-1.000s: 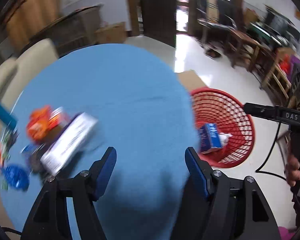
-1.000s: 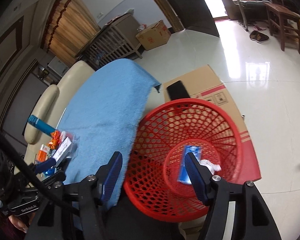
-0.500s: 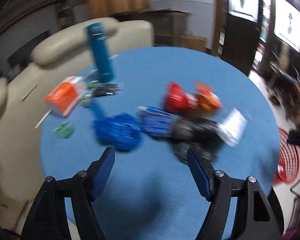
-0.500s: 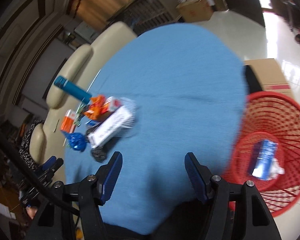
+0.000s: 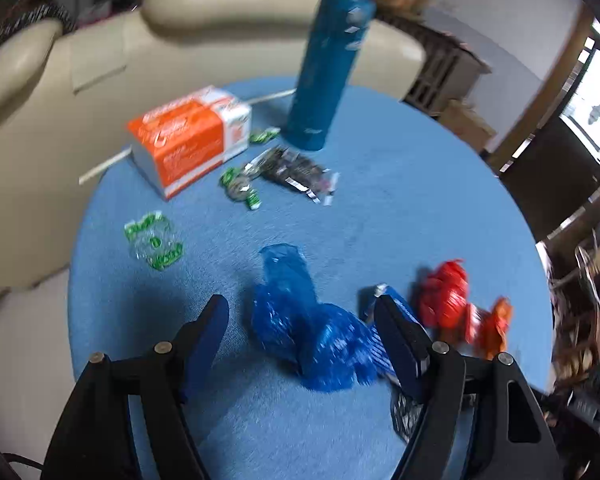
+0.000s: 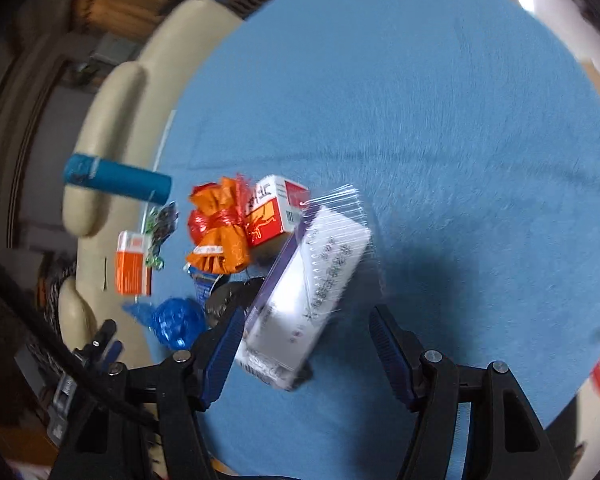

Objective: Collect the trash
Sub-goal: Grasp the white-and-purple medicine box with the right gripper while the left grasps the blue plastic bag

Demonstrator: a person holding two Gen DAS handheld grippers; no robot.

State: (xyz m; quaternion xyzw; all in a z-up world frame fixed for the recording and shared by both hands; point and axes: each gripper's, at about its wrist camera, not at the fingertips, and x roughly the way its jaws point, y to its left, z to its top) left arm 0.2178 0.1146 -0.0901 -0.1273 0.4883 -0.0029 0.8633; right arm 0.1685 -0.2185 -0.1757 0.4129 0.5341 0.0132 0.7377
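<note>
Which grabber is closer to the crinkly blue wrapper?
Left. The left gripper has its open fingers on either side of the blue wrapper. The right gripper is further off, open around a white packet.

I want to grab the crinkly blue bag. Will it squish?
Probably. The blue bag looks like thin, crumpled plastic, so it should fold and feel light. Its shiny film may slip between the open left hand-held gripper fingers.
</note>
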